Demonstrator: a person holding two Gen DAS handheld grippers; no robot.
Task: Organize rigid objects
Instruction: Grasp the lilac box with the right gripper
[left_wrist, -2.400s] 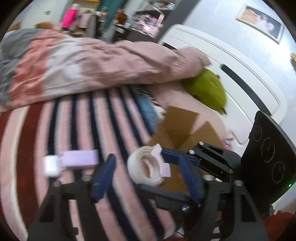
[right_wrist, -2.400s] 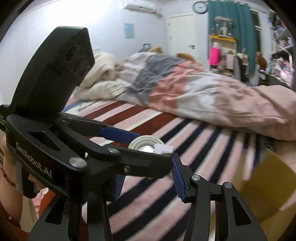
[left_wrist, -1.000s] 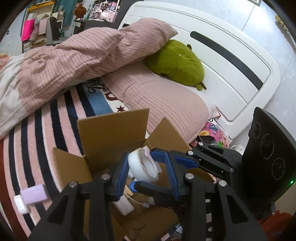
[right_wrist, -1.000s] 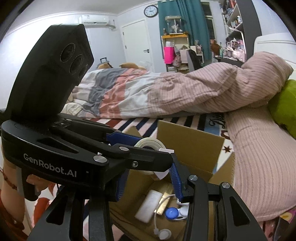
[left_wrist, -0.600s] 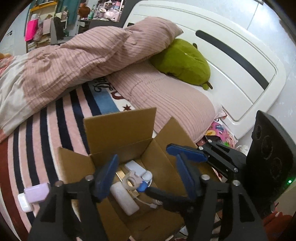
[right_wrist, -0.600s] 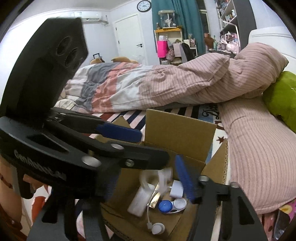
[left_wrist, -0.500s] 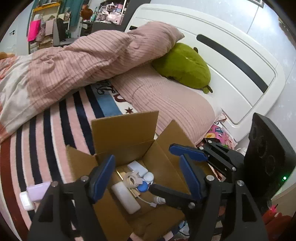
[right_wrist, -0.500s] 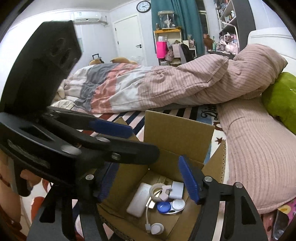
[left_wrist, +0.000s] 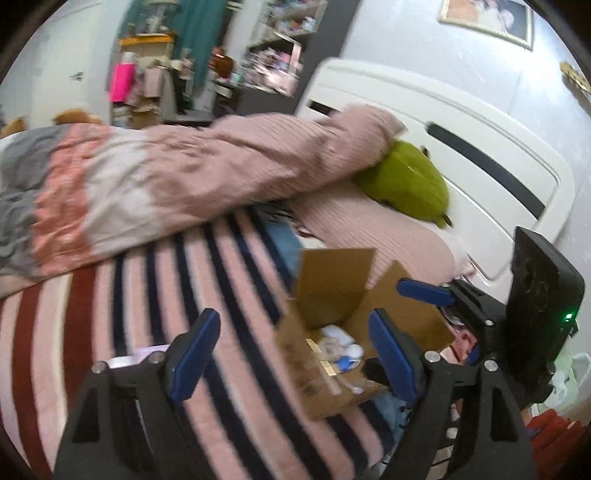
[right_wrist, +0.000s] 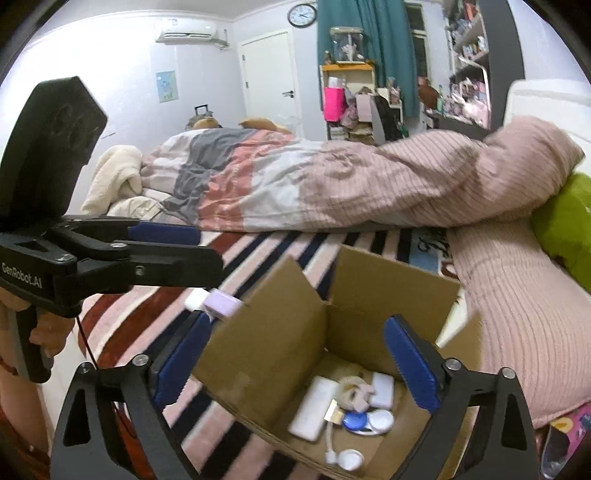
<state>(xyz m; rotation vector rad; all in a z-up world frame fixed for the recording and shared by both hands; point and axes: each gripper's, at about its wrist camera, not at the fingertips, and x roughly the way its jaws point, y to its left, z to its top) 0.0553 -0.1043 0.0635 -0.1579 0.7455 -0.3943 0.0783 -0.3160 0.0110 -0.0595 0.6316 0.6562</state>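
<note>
An open cardboard box (right_wrist: 291, 332) sits on the striped bed cover and holds a white tape roll (right_wrist: 352, 391), a white flat case (right_wrist: 312, 408), a blue and white lens case (right_wrist: 365, 421) and a white cable (right_wrist: 341, 456). My right gripper (right_wrist: 295, 365) is open and empty, hovering over the box. My left gripper (left_wrist: 291, 354) is open and empty, left of the box (left_wrist: 332, 288); it also shows in the right wrist view (right_wrist: 162, 243). A lilac and white item (right_wrist: 216, 302) lies on the cover left of the box.
A pink striped duvet (right_wrist: 332, 184) lies bunched across the bed. A green plush (left_wrist: 406, 184) and pink pillow (right_wrist: 517, 302) lie by the white headboard (left_wrist: 461, 147). Shelves and a door stand at the far wall.
The tape roll, held between the grippers earlier, dropped into the box as both grippers opened. The left gripper has since swung left, away from the box.
</note>
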